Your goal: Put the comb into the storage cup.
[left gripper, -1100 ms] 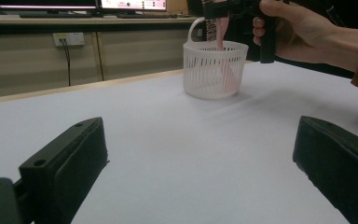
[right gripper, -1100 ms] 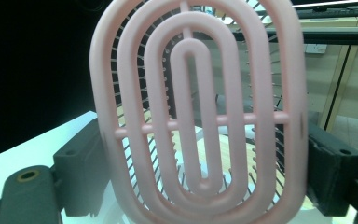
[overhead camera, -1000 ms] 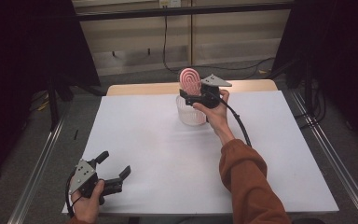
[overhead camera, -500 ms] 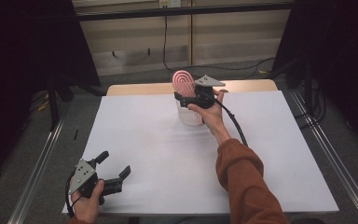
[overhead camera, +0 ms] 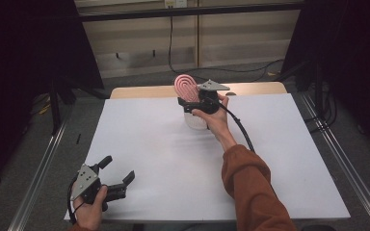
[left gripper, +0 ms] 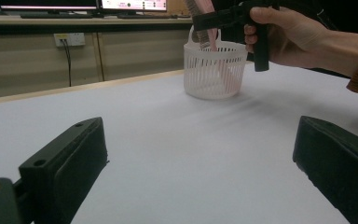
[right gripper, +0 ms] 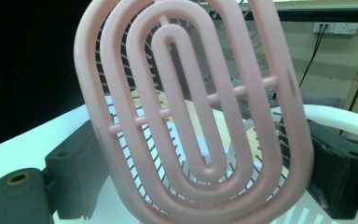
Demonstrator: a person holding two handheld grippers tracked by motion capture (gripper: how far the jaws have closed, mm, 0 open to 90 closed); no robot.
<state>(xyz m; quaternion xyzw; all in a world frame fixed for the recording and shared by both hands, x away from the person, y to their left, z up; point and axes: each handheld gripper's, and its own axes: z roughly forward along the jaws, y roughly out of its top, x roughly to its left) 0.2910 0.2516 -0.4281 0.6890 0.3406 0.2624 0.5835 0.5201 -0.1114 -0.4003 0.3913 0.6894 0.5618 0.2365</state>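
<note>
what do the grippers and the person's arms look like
Both grippers, left and right, are black with two blocky jaws, and each has a grey three-cornered plate on top. A black cable trails from the right one. The right arm wears a rust-orange sleeve.

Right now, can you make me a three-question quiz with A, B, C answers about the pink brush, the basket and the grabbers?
1. Where is the pink hairbrush?
A. Standing in the white basket
B. Lying flat beside the basket
C. Between the left gripper's jaws

2. How many baskets stand on the white table?
A. Three
B. One
C. Two

3. How do the jaws of the left gripper stand?
A. Shut on the brush
B. Shut on a cloth
C. Open, with nothing between them

Answers: 1 A, the left gripper view shows the handle going down inside the slatted basket, with the right gripper at the brush. 2 B, the high view shows a single basket at the far side. 3 C, the left gripper view shows two jaws far apart over bare table.
</note>
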